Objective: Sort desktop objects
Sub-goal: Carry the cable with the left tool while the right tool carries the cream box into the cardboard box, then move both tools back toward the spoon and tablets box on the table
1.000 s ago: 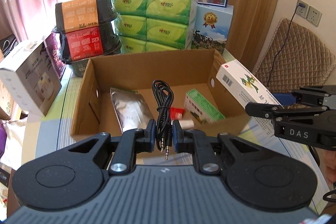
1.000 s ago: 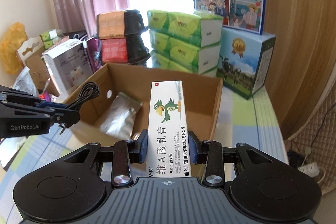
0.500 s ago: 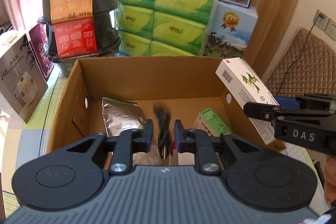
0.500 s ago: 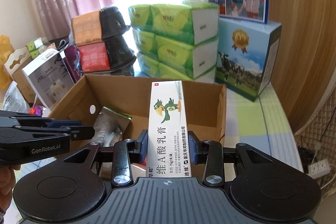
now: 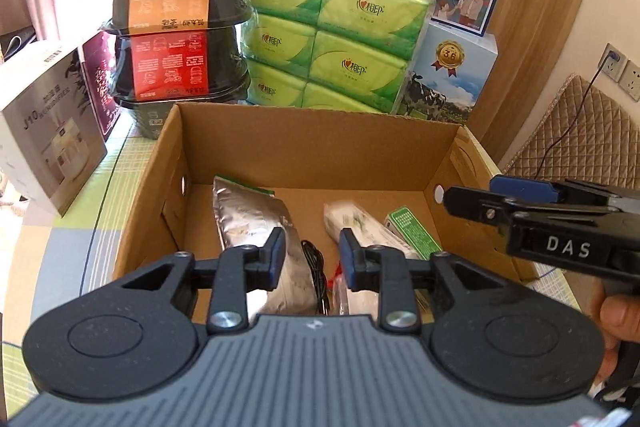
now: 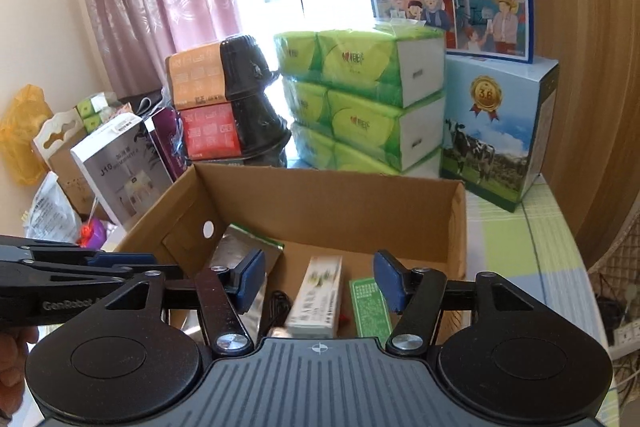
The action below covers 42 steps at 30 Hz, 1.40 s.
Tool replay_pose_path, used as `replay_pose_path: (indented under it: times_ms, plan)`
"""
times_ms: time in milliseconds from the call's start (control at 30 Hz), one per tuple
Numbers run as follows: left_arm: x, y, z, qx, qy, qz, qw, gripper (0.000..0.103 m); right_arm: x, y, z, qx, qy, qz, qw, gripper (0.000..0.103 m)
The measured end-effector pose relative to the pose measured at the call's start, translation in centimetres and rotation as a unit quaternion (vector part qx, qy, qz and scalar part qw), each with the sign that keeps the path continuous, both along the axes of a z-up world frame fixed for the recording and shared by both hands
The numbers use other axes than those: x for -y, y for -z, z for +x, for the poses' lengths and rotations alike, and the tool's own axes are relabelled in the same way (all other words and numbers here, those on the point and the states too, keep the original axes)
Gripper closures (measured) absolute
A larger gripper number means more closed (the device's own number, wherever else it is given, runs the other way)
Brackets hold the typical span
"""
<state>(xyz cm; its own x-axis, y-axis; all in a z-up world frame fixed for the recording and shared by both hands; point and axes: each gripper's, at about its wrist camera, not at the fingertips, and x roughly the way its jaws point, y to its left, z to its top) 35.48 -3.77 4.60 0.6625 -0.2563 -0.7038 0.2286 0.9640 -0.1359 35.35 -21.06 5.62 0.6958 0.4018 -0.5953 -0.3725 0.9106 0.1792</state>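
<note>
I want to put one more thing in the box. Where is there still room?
Inside the cardboard box, bare floor shows along the back wall, behind the silver pouch, white carton and green box. The front is crowded, with the black cable squeezed between pouch and carton. Both claws, left and right, hang open over it.

My checked tablecloth (image 6: 532, 247) carried the cardboard box (image 5: 316, 143), green tissue packs (image 5: 340, 39), a milk carton (image 6: 496, 131) and stacked black bowls (image 5: 180, 35).
</note>
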Motion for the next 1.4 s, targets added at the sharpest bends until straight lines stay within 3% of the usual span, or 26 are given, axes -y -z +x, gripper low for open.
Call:
replay_pose_path:
  times_ms: [300, 567, 800, 933, 1167, 1400]
  plan:
    - [-1.0, -1.3, -4.0, -0.013, -0.004, -0.001, 0.9999, 0.065, 1.2, -2.9, -4.5, 0.009, -0.005, -0.013, 1.0, 0.044]
    - [-2.8, -3.4, -9.8, -0.009, -0.002, 0.005, 0.9999, 0.044, 1.8, -4.2, -10.5, 0.018, -0.036, -0.049, 0.998, 0.024]
    - [-4.6, -3.1, -15.3, -0.018, -0.005, 0.03, 0.9994, 0.03, 3.3, -3.1, -15.1, 0.003, -0.07, -0.069, 0.995, 0.011]
    - [-6.1, -1.9, -18.6, -0.034, -0.022, 0.011, 0.9991, 0.016, 4.2, -2.0, -17.8, 0.003, -0.094, -0.098, 0.991, 0.002]
    - [-6.3, 0.9, -22.5, -0.056, -0.026, 0.011, 0.9981, 0.009, 5.9, 0.6, -20.7, -0.018, -0.124, -0.144, 0.982, 0.002]
    - [-4.8, 2.2, -23.2, -0.059, -0.008, 0.032, 0.9978, 0.008, 7.4, 2.2, -20.8, -0.035, -0.125, -0.158, 0.979, 0.002]
